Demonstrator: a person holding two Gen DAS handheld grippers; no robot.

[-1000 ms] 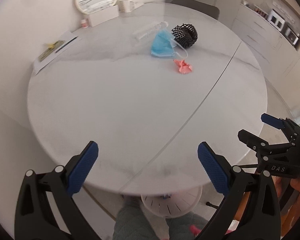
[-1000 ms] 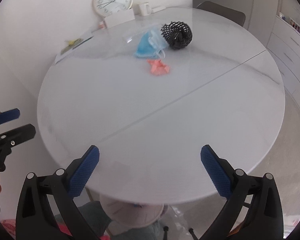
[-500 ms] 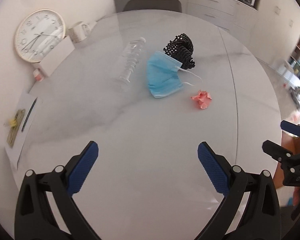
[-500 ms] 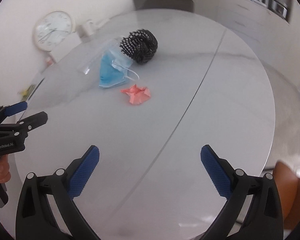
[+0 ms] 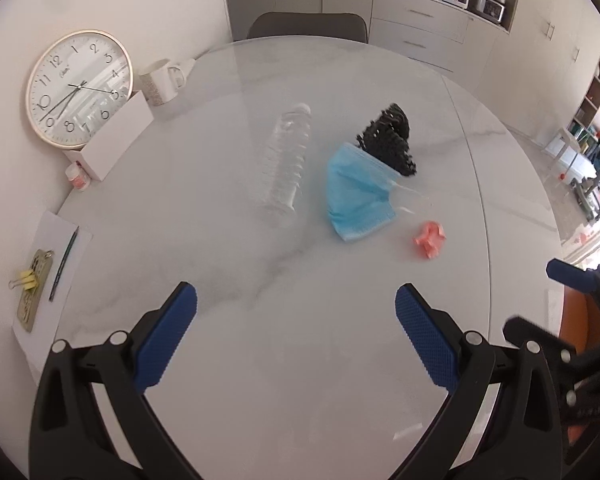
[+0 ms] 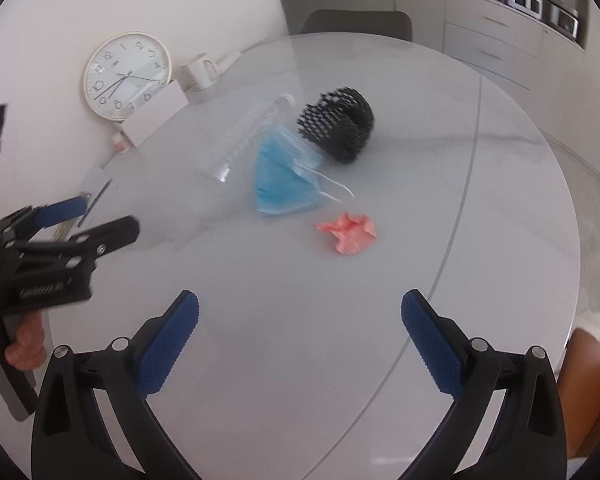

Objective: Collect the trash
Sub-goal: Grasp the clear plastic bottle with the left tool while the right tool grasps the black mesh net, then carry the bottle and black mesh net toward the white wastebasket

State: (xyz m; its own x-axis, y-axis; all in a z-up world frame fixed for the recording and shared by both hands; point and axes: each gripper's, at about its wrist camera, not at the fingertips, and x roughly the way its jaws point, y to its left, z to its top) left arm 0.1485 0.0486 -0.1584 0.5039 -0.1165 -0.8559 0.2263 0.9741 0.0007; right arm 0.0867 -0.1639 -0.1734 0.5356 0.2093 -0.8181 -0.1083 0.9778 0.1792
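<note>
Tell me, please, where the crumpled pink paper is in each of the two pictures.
Left wrist view: crumpled pink paper lies right of centre, right of the blue mask.
Right wrist view: it lies near centre, below and right of the mask.
Shared landmark: the wall clock, upper left.

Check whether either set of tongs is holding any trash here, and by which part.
Nothing is held. The left tongs and right tongs are both open above the table, short of the pink paper wad and blue mask.
</note>
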